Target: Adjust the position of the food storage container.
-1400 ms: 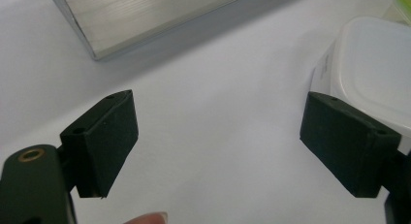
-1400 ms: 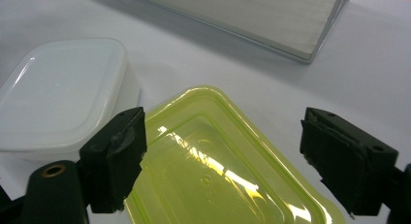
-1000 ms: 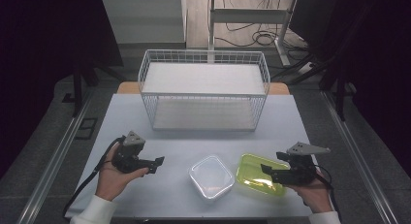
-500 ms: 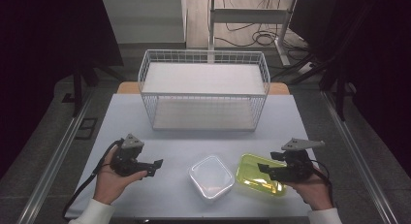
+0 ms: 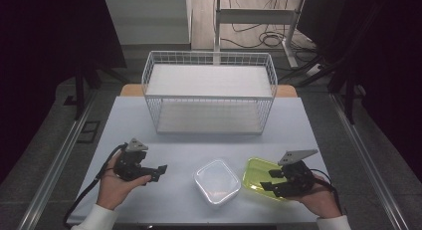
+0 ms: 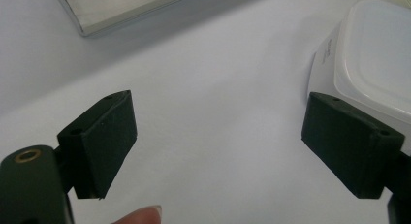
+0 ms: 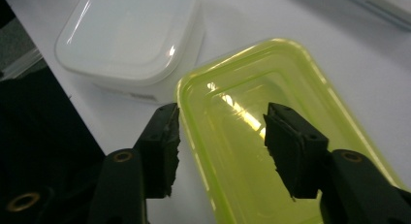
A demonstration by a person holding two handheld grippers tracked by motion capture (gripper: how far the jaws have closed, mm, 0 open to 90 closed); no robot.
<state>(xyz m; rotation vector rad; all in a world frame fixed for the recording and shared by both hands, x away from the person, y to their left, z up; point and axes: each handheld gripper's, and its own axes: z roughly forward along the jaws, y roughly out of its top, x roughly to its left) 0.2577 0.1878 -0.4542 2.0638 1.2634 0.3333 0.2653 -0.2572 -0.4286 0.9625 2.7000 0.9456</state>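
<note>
**Right gripper's jaws straddle the rim of the yellow-green tub**

The yellow-green tub (image 5: 263, 177) lies open at the front right of the white table (image 5: 199, 140), just beside the clear lidded box (image 5: 217, 180). The right gripper (image 7: 220, 136) has one jaw outside the tub's near rim and one inside; its jaws have just been closing, with gaps on both sides. The left gripper (image 6: 218, 141) is wide open over bare table, holding nothing, the clear box by one jaw. A wire basket (image 5: 209, 90) stands behind
</note>
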